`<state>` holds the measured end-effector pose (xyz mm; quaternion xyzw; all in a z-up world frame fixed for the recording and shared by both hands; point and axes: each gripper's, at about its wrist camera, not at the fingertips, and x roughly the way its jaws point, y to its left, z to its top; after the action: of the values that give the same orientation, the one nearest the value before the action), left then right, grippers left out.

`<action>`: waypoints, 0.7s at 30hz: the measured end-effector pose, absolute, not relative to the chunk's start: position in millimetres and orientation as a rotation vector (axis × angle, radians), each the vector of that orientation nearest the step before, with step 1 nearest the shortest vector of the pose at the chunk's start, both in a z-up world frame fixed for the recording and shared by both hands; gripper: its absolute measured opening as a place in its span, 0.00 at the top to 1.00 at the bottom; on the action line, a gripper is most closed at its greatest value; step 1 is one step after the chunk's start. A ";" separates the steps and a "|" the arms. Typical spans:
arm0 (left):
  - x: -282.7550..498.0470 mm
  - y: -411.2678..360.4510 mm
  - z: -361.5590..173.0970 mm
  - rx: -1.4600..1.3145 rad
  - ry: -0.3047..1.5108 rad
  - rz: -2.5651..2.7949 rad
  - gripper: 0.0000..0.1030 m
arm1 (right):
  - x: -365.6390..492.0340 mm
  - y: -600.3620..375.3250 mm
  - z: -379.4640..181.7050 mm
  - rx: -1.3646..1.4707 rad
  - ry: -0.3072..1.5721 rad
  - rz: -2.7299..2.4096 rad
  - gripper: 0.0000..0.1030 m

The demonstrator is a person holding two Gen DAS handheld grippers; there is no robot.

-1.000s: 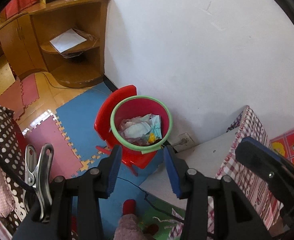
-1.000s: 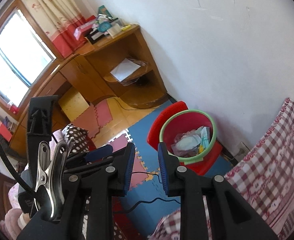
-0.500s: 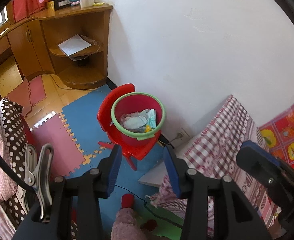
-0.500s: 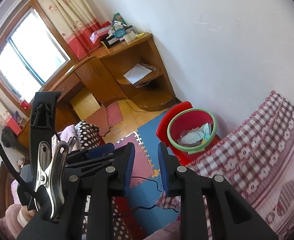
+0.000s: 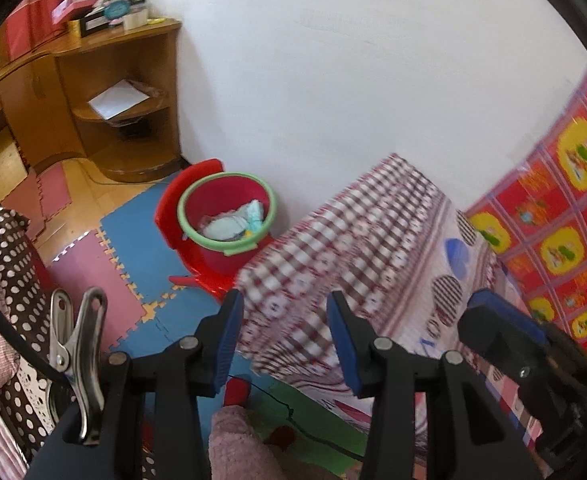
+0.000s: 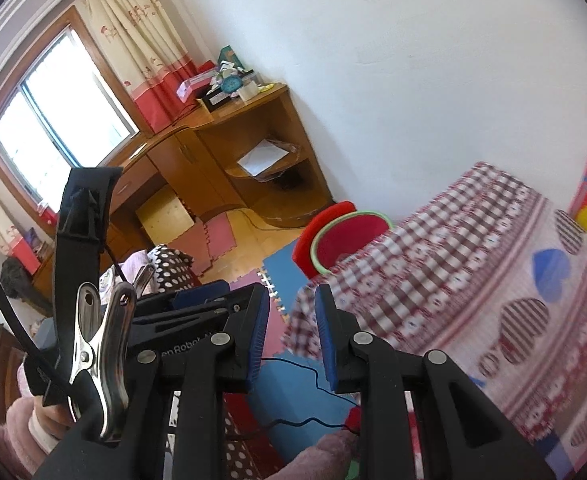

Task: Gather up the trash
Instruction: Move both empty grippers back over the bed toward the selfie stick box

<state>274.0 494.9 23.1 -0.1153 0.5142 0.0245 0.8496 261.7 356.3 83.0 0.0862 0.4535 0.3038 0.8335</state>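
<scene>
Left wrist view: the left tongs (image 5: 283, 336) stand parted and grasp nothing, above the near corner of the checked bed (image 5: 357, 240). The red bin (image 5: 226, 216), trash already in it, sits on a red chair (image 5: 173, 216) far left by the wall.

Right wrist view: the right tongs (image 6: 291, 336) are narrowly parted, also bare; the bedding hides most of the bin (image 6: 345, 236). A thin black cable (image 6: 313, 380) crosses the floor mats below and could snag a low reach.

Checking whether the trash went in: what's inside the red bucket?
The red bucket holds crumpled white and pale blue wrappers and a small yellow scrap. Anything beneath that pile is covered.
</scene>
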 end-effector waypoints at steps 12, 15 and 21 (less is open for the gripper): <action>277.5 419.5 29.9 -0.162 1.104 -0.121 0.56 | 230.3 281.9 88.7 0.253 0.948 0.493 0.76; 279.8 403.1 30.9 -0.144 1.112 -0.179 0.56 | 224.0 267.5 89.8 0.279 0.944 0.448 0.76; 284.2 373.4 30.5 -0.083 1.124 -0.281 0.56 | 208.5 239.0 85.1 0.335 0.943 0.334 0.76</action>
<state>284.2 373.4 30.5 -0.0392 0.5309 -0.1330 0.8360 208.5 239.0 85.1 0.1598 0.4498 0.1594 0.8641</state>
